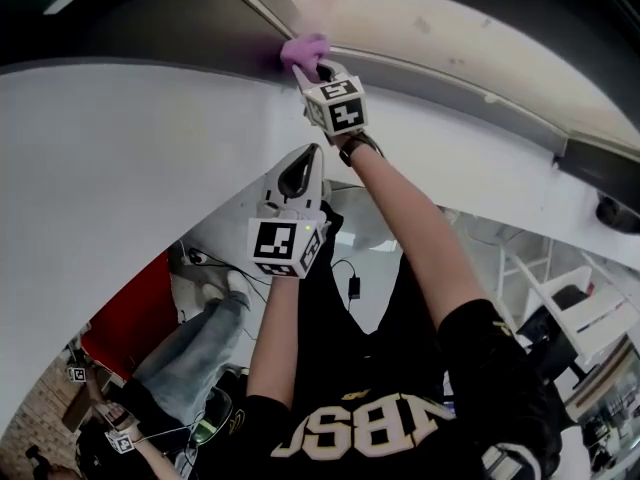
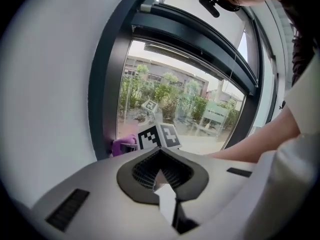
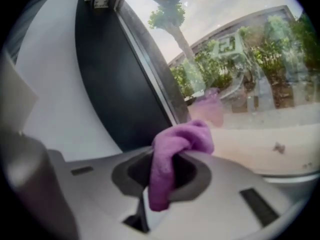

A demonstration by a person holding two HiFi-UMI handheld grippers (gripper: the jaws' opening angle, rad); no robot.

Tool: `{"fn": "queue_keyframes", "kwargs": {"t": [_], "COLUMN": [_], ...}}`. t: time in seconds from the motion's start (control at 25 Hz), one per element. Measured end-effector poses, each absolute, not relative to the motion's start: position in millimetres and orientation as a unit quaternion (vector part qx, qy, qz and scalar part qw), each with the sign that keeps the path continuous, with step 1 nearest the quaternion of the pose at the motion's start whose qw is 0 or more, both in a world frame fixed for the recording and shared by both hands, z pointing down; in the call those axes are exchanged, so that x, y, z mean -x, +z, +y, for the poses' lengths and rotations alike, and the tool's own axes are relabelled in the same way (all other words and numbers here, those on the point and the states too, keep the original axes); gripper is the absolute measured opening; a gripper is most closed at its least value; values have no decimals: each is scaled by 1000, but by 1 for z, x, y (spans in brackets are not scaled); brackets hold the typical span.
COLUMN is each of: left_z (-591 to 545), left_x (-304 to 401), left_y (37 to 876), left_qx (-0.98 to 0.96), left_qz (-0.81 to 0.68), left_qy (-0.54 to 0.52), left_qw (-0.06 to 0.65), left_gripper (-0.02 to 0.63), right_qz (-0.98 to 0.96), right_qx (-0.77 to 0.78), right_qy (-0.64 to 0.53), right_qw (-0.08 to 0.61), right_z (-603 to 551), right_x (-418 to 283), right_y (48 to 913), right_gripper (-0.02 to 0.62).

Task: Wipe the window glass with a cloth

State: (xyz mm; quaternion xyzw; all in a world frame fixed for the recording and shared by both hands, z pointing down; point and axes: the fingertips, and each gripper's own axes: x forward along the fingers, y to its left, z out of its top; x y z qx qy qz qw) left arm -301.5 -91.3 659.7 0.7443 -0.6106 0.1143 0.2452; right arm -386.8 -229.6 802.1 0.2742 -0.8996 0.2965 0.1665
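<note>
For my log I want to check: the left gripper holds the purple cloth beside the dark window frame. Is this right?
Not the left one. The right gripper holds the purple cloth beside the dark window frame; the right gripper view shows it clamped there. The left gripper holds nothing.

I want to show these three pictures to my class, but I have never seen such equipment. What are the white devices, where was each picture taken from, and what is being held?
There is no robot here. A person holds a two-jaw gripper in each hand. The head view comes from a camera on the person's head, looking along the arms. The other two views come from cameras riding on each gripper. The right gripper pinches a purple cloth up by the window glass, beside the dark frame. The left gripper is shut and empty, farther from the window.
</note>
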Motion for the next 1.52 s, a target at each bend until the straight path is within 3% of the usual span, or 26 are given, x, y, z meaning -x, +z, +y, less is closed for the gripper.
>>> {"fn": "queue_keyframes", "kwargs": {"t": [0.2,0.4,0.6,0.8,0.96,1.08,1.2,1.32,1.52], "left_z": [-92,-108,-128,-127,-122,-121,-120,-118,-113], "left_x": [262,192,77,-28,-64,-59,-33,7,99], "left_y": [674,690,697,704,699,702,701,696,684], "left_qx": [-752,-758,-795,-819,-831,-830,-824,-815,-806], "left_qz": [-597,-586,-535,-492,-473,-474,-484,-499,-521], "left_qy": [113,95,80,76,76,83,84,87,110], "left_qw": [256,270,275,283,282,281,283,282,258], "left_gripper": [20,20,20,20,20,20,20,20,20], "right_qz": [-876,-813,-731,-671,-616,-609,-624,-656,-736], "right_qx": [-347,-467,-575,-641,-692,-700,-684,-639,-532], "right_qy": [289,302,326,321,320,323,326,340,339], "right_qw": [170,170,169,190,198,188,194,215,245], "right_z": [-256,-276,-276,-270,-269,-271,-263,-244,-224], "right_x": [272,74,-122,-270,-350,-358,-323,-245,-56], "right_y": [808,824,832,831,826,823,828,844,860], "right_gripper": [66,66,66,66,66,66,66,66,66]}}
